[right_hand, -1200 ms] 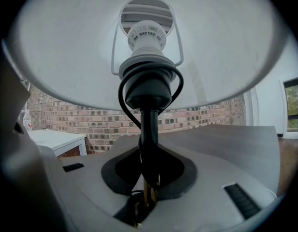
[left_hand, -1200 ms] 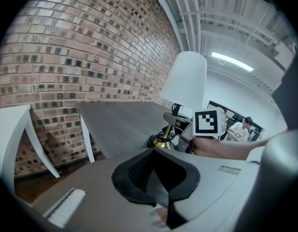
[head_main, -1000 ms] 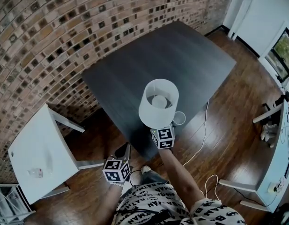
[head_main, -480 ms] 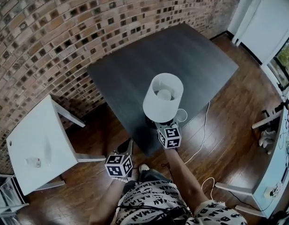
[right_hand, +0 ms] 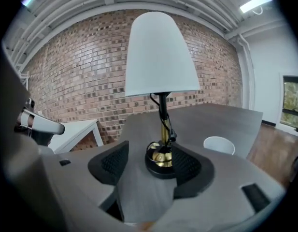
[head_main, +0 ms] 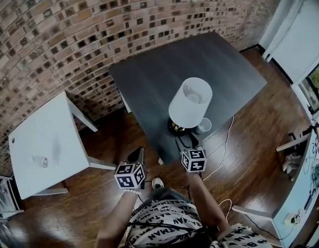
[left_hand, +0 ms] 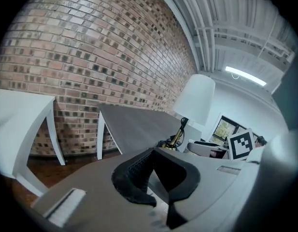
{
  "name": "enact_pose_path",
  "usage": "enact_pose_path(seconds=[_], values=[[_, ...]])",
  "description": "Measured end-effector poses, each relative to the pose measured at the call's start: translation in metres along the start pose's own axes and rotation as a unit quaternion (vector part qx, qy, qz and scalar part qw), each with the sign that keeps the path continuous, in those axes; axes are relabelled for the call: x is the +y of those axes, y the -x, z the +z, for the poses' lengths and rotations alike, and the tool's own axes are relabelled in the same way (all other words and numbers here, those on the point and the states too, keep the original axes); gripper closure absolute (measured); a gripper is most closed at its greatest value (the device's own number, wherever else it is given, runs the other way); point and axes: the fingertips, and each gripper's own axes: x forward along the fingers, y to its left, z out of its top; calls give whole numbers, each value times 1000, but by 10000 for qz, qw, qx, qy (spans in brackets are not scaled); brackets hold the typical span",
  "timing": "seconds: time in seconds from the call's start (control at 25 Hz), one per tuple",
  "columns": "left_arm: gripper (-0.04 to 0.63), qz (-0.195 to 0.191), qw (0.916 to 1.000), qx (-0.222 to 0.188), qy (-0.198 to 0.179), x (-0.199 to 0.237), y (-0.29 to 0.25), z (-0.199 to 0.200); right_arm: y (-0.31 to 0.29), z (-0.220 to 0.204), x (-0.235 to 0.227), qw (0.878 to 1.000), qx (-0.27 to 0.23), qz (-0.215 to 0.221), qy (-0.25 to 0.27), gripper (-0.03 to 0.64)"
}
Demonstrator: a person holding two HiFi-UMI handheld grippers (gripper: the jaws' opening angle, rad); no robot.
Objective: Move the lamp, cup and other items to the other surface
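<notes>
My right gripper (right_hand: 151, 164) had just released. Its fingers (right_hand: 112, 164) had been opening and now stood wide apart to either side of the table lamp's (head_main: 190, 103) base, touching nothing and holding nothing. The lamp stood upright near the closer edge of the dark desk (head_main: 149, 81), with the white cup (head_main: 204, 125) just beside its base. I judged both delivered. My left gripper (left_hand: 154, 162) hung clear of the desk, its fingers closed together on nothing. A second before, the right gripper had sat tucked under the shade at the lamp's base. It had since drawn back toward my body. A small item (head_main: 40, 161), too small to identify, lay on the white desk (head_main: 45, 128), and I judged it still to be moved.
</notes>
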Motion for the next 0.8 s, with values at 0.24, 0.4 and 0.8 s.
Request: enact_pose_path(seconds=[0.24, 0.4, 0.8], values=[[595, 106, 9998, -120, 152, 10, 33, -9, 14, -21, 52, 9982, 264, 544, 15, 328], [595, 266, 9992, -192, 230, 24, 60, -10, 16, -24, 99, 9940, 391, 976, 298, 328], [595, 1089, 9908, -615, 516, 92, 168, -12, 13, -11, 251, 9715, 356, 2167, 894, 330]])
